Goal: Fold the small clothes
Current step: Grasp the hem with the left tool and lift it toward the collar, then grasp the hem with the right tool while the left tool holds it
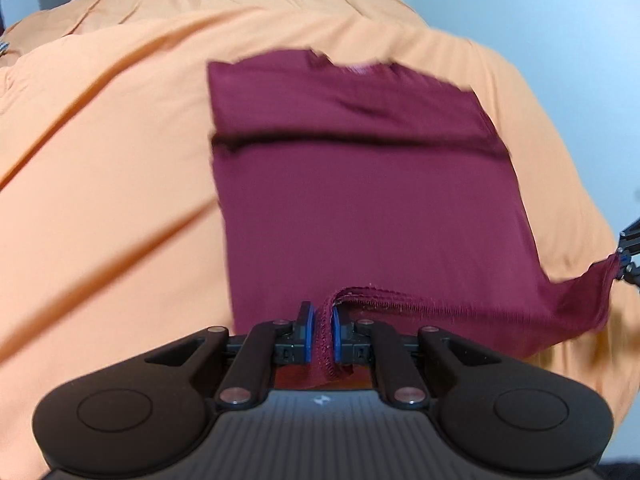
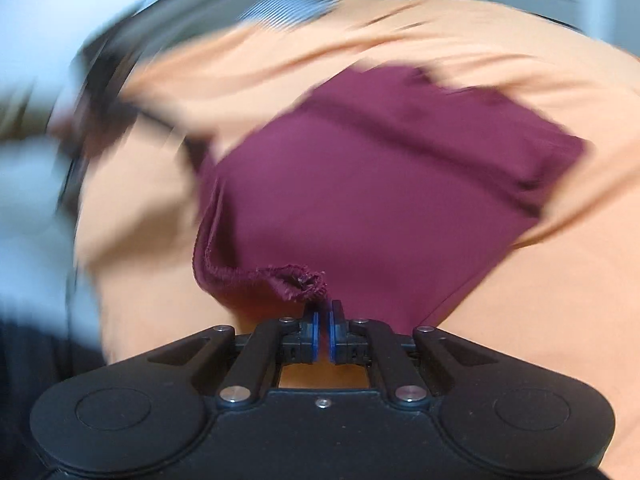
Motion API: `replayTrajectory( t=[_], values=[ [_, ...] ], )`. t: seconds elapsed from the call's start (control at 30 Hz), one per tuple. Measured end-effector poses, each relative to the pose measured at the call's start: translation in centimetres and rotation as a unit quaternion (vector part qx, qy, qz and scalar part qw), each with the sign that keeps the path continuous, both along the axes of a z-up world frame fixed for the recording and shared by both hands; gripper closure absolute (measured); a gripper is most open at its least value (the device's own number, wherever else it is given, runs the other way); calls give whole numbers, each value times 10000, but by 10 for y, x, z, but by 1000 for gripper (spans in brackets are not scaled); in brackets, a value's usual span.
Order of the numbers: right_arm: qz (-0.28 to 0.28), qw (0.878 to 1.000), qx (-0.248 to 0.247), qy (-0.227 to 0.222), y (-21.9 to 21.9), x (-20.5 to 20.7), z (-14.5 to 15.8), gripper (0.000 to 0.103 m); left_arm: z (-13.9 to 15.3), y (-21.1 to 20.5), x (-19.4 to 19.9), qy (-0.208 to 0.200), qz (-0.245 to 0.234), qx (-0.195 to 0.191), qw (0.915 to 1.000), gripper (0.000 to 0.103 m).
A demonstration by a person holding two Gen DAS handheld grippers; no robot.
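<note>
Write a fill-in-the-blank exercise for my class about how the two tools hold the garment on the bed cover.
1. The maroon garment lies on a bed cover coloured ____.
2. The left tool is shut on the garment's stitched ____.
3. The right tool pinches a bunched ____ of the same garment.
4. The right wrist picture is heavily ____, so fine detail is lost.

Missing words: orange; hem; corner; blurred

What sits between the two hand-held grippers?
Only the maroon garment's hem, stretched from the left hand-held gripper to the right one; left wrist view shows it.
</note>
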State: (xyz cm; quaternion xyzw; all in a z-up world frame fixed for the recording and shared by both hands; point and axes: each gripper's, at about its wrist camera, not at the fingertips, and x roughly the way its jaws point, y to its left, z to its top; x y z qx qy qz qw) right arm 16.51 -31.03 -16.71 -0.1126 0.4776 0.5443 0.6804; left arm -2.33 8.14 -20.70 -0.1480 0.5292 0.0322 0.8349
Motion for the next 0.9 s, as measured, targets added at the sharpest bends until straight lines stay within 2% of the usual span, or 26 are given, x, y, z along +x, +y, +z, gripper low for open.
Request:
replayTrajectory(
  t=[0.07,0.13,0.2,0.3,0.33,0.43,0.47,0.6,0.8,0.9],
  values=[
    [-846,9962,25,204,2,26,-6,99,-2,19,16,-54,190,-64,9998,93],
    [-1435,9888,-45,412,5,42,-20,99,-10,34,30,-36,413,-198,9989,93],
    [-1768,9823,-148,601,12,49,-36,99,-20,44,42,49,590,-352,9976,93],
    [-2063,9752,-97,799,22,47,-51,83,-33,45,52,166,661,-412,9968,89],
    [-2084,9746,-89,819,24,48,-51,78,-33,43,53,142,635,-393,9971,85],
    [-2043,9757,-166,773,29,48,-51,71,-31,46,49,-43,551,-415,9976,54],
    [-1998,9766,-192,766,31,50,-53,70,-29,47,46,-94,516,-412,9978,49],
    [-1968,9764,-324,826,33,66,-62,69,-28,52,35,-77,379,-416,9984,47],
    [-1969,9760,-390,846,46,74,-74,67,-40,59,23,151,603,-345,9975,47],
    [-1871,9782,-433,795,53,72,-77,67,-43,58,25,101,600,-331,9976,50]
  ],
)
